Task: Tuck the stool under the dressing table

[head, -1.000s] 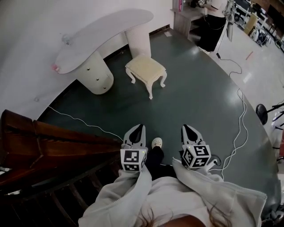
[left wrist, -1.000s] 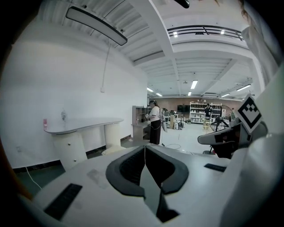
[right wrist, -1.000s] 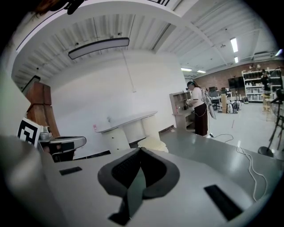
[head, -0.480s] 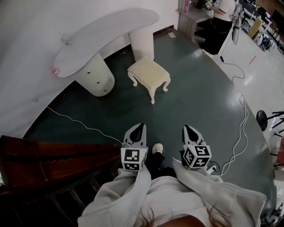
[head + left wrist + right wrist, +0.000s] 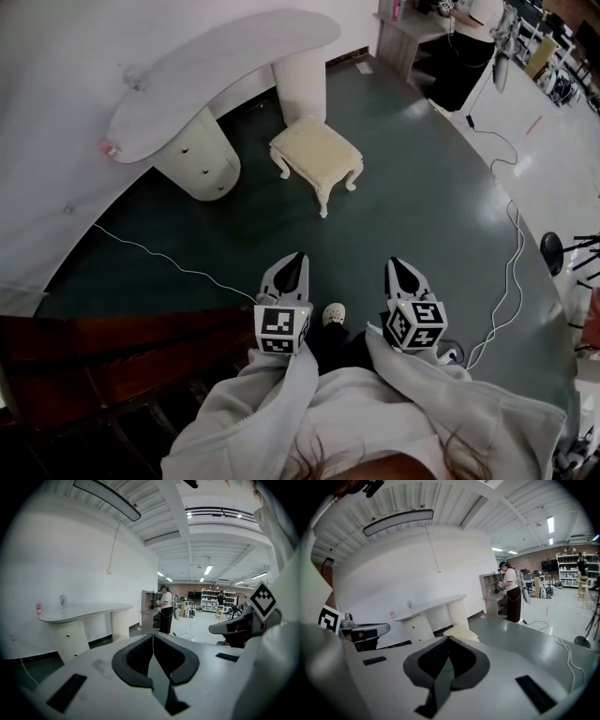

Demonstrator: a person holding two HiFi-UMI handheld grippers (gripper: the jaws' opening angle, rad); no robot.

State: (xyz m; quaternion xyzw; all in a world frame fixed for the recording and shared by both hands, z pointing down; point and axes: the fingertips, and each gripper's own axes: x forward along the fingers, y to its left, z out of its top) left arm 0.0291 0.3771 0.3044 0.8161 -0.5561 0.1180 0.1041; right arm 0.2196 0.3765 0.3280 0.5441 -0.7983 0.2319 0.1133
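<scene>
1. Fingers (image 5: pixel 136 660): on my left gripper (image 5: pixel 153 635) and on my right gripper (image 5: pixel 447 638) the fingers are pressed fully together, with nothing between them. I judge this fits the moment: both grippers are well apart from the stool (image 5: pixel 315 145), so no grasp is due.
2. Carriage: I hold both grippers side by side, low in front of my body, pointing toward the bench (image 5: pixel 216 70). Held this way, they can meet the stool's near edge together.
3. Task item: the stool stands upright on the floor (image 5: pixel 412 187) on the open side of the bench. It is near the bench's column support (image 5: pixel 300 89) and appears to lie out from under the bench top. It faces the gap between that column and the bench's drawer pedestal (image 5: pixel 202 155). It is not tucked in.
4. Step in hand, as I judge it: approach. No work on the stool has begun.
5. Next move calls for: lining the stool up with that gap, so its legs clear both bench supports. Closed fingers may be enough for a push; a grip on the seat edge would need them opened.
6. Hazard: a white cable (image 5: pixel 159 258) lies on the floor on my side of the bench, toward its pedestal end. I should keep my feet clear of it.
</scene>
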